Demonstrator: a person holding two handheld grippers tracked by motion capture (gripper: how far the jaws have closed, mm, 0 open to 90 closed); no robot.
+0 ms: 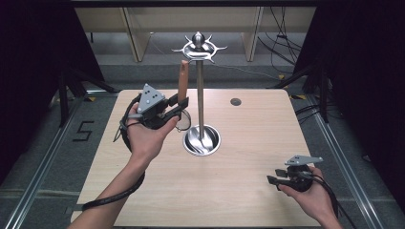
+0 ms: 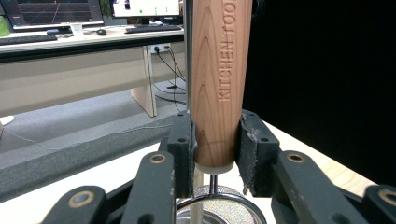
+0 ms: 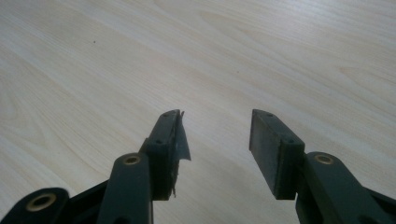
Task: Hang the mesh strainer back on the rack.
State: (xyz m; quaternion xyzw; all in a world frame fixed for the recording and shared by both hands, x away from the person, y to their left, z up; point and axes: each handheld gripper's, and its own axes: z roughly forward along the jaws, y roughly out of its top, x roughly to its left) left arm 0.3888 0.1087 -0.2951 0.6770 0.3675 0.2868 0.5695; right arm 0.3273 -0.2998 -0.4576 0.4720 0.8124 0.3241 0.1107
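A kitchen tool with a wooden handle [image 1: 183, 78] stands upright in my left gripper [image 1: 184, 102], handle up, its round metal mesh head [image 1: 183, 122] hanging below the jaws. In the left gripper view the handle [image 2: 219, 70], stamped "KITCHEN TOOL", sits clamped between the pads of the left gripper [image 2: 215, 140], with the mesh head [image 2: 219, 207] beneath. Just right of it rises a steel stand [image 1: 200, 90] with a ring of hooks [image 1: 199, 47] on top and a round base [image 1: 202, 140]. My right gripper [image 1: 271, 180] rests low at the front right, open and holding nothing [image 3: 215, 135].
The light wooden table [image 1: 248, 129] has a small dark round cap [image 1: 235, 101] near its far edge. Beyond the table are a grey floor, desk legs and cables. A desk with monitors [image 2: 56, 14] stands in the background of the left gripper view.
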